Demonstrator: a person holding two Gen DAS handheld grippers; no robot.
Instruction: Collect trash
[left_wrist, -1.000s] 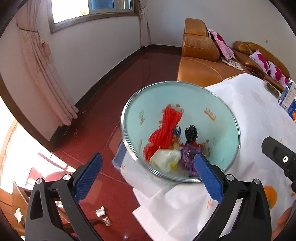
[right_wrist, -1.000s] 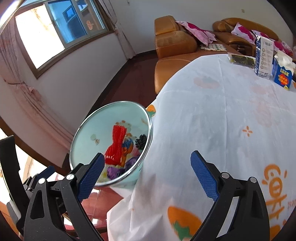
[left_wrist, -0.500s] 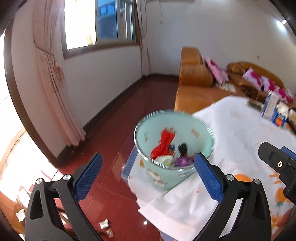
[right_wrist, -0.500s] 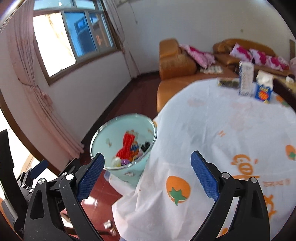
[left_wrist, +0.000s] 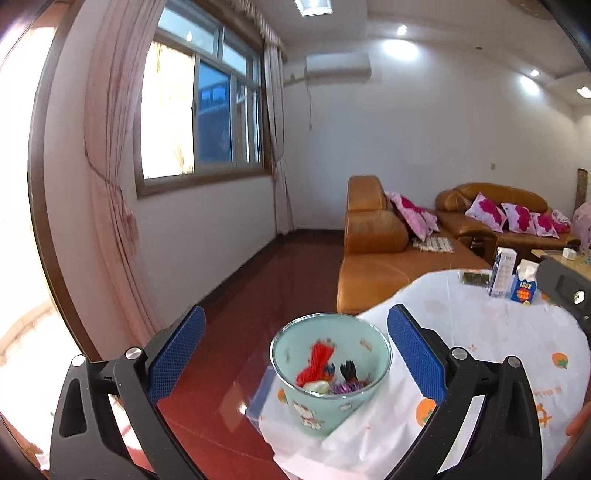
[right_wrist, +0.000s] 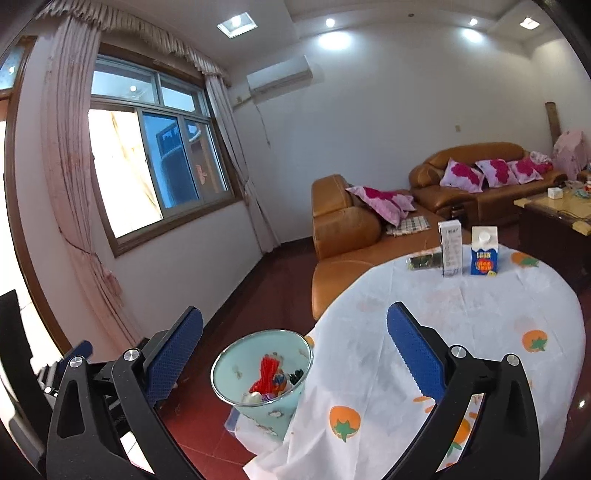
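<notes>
Both grippers spread wide w/ nothing between: left gripper (left_wrist: 293, 347), right gripper (right_wrist: 295, 341) jaws opening. Round mint bin (right_wrist: 264, 380), glossy rim, holds crinkly trash (right_wrist: 267, 376), beside cloth-draped table (right_wrist: 461, 314).

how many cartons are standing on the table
2, side by side at the table's far edge: a white carton and, right of it, a blue carton. A dark flat packet lies left of them.

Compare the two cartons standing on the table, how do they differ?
The white carton is taller, slimmer and flat-topped; the blue carton is shorter with a white gabled top. The white carton carries small dark print, while the blue carton shows yellow lettering over a red-orange picture. Both stand upright, side by side, at the far side of the tablecloth.
</notes>
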